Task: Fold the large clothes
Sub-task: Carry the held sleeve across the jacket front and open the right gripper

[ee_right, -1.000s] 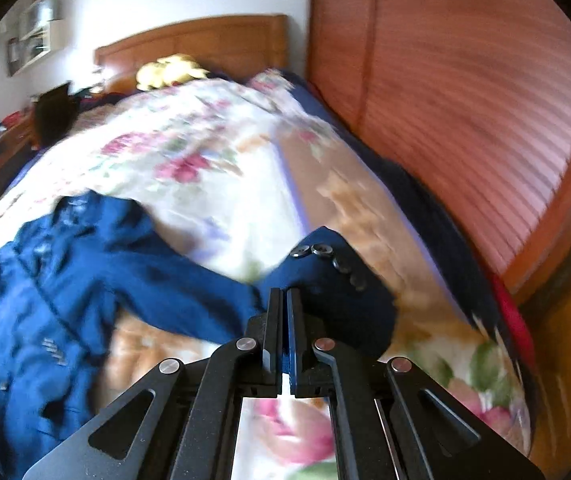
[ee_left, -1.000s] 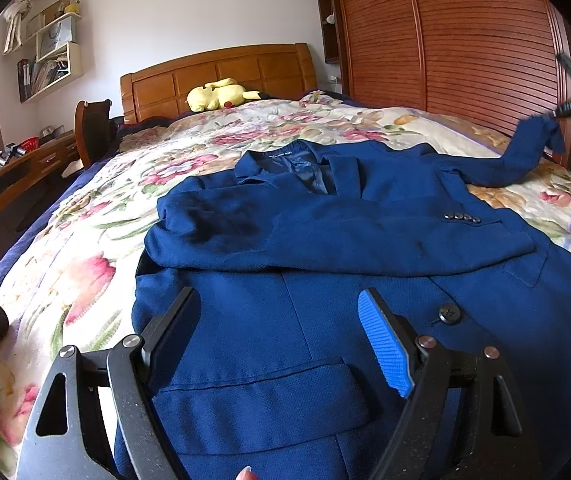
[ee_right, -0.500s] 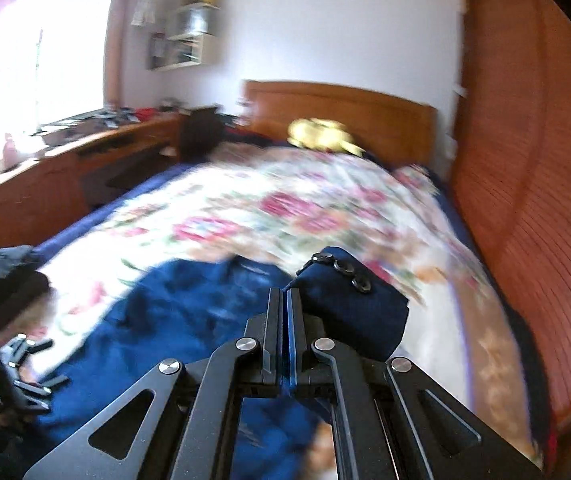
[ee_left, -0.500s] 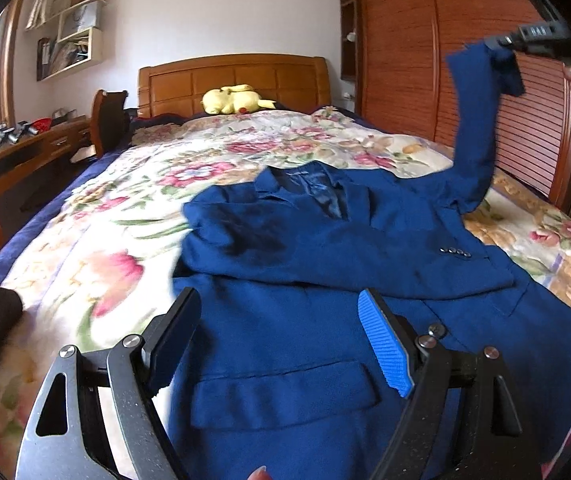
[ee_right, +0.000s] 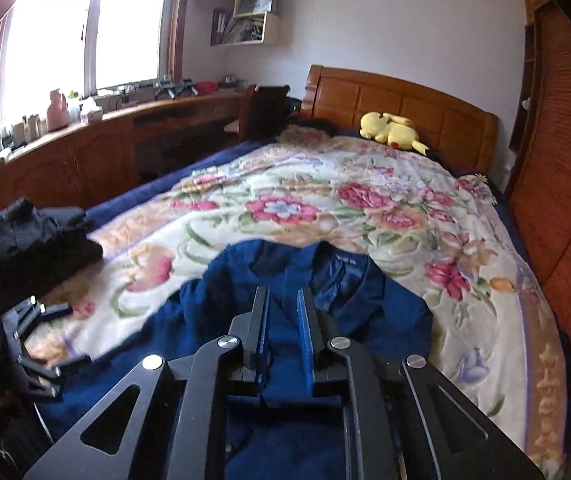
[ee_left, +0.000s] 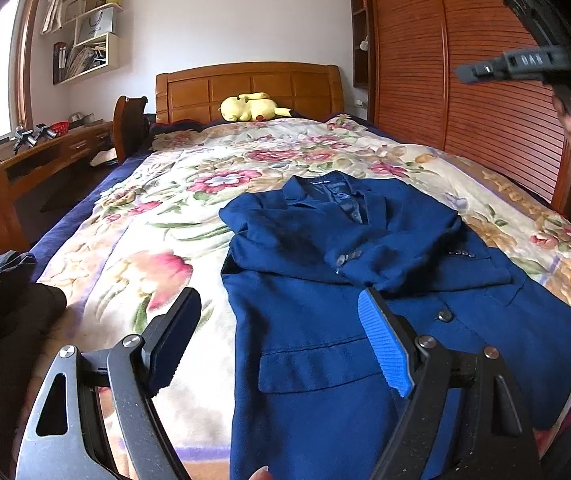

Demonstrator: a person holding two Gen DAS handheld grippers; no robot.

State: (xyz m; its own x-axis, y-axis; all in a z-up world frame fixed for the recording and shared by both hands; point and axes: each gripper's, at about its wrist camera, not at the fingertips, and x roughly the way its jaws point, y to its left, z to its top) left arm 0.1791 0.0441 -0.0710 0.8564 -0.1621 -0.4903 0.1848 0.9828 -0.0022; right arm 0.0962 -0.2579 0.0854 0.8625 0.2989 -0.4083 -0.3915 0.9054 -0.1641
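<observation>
The navy blue suit jacket (ee_left: pixel 365 280) lies face up on the floral bedspread (ee_left: pixel 157 208), collar toward the far wooden headboard (ee_left: pixel 249 84), hem at the near edge. Both sleeves are folded in and crossed over the chest; the second sleeve's cuff (ee_left: pixel 349 260) sits on top near the middle, a bit loose and rumpled.

The right gripper (ee_right: pixel 283 300) hangs above the jacket's collar area. Its jaws have just been opening, now a narrow gap, nothing between them, so the sleeve is released. The left gripper (ee_left: pixel 277 332) hovers over the jacket's lower front near the pocket flap (ee_left: pixel 313 364), jaws wide apart, holding nothing.

Progress, judged: the sleeve stage looks done. Still left is folding the body, probably bringing the hem up toward the collar, maybe also narrowing the sides. Roughly halfway.

A dark bundle of clothes (ee_right: pixel 33 236) sits at the near left edge of the bed, and a yellow plush toy (ee_left: pixel 251 106) lies by the headboard, both well apart from the jacket.
</observation>
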